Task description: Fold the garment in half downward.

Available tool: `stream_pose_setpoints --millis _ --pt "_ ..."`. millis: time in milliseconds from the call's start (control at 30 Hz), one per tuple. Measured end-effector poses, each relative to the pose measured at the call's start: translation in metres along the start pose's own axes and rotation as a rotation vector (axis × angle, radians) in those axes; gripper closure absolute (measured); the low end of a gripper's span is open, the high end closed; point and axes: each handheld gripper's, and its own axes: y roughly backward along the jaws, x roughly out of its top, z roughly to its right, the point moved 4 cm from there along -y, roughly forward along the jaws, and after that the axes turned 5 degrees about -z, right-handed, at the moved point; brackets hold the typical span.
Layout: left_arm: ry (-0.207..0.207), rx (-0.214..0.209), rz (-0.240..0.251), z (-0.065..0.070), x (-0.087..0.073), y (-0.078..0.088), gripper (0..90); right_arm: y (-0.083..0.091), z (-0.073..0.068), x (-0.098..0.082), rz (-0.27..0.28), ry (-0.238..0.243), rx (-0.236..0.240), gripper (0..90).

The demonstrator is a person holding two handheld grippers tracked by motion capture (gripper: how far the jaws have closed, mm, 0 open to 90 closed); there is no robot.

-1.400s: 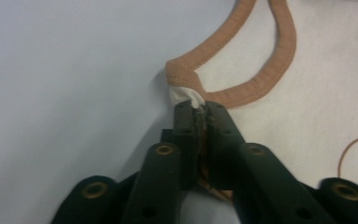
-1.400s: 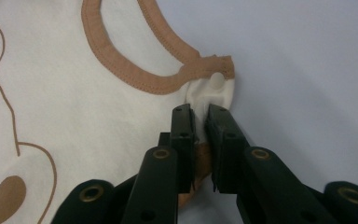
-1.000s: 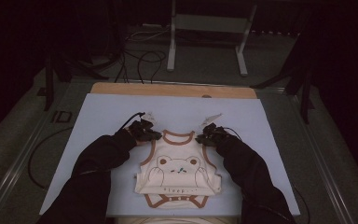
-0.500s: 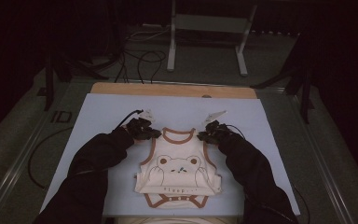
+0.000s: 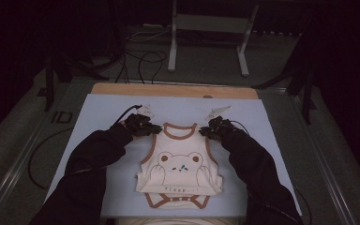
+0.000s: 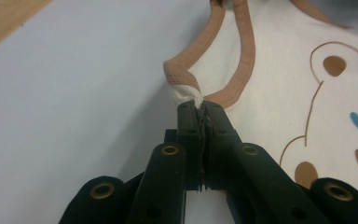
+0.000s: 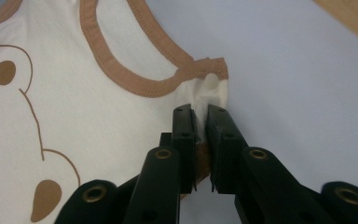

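**A:** What differs from a second ago?

**B:** In the high view, the baby bodysuit (image 5: pixel 180 168) has been drawn up the table toward its far edge. Its shoulder straps now sit higher on the pale blue mat (image 5: pixel 98 108), and the snap flap at its bottom has come into view. Both black-sleeved forearms have reached farther forward with it.

**A:** How do the tongs stand?

**B:** The left gripper (image 6: pixel 199 108) is clamped on the tip of one shoulder strap; a tuft of cream cloth and brown trim bunches just past its closed jaws. The right gripper (image 7: pixel 200 111) is clamped on the other strap, with a fold of cream fabric pinched between its jaws.

**A:** Where is the garment?

**B:** It lies face up at the middle of the mat, between the two forearms, bear print showing, its lower body flat on the mat and its shoulders gathered at the two grips.

**A:** Any containers?

**B:** The mat bears the bodysuit and lies on a wooden board (image 5: pixel 168 90).
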Motion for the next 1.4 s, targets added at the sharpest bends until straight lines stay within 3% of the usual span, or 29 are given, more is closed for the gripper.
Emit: stream_pose_setpoints --millis 167,400,833,1133,1400 --pt "-0.015 -0.002 0.023 0.0 0.006 0.006 87.6 0.007 0.001 0.006 0.02 0.01 -0.012 82.9" --pt "-0.038 0.026 0.035 -0.002 0.018 0.016 87.6 0.017 0.006 0.012 0.035 0.01 -0.029 82.9" --pt "-0.046 0.083 0.09 -0.015 0.047 0.045 87.6 0.042 0.024 0.049 0.088 0.034 -0.088 83.0" --pt "-0.047 0.118 0.131 -0.02 0.061 0.064 87.6 0.061 0.028 0.071 0.132 0.048 -0.121 82.9" --pt "-0.06 0.119 0.147 -0.014 0.064 0.071 87.5 0.072 0.023 0.077 0.149 0.074 -0.132 82.9"
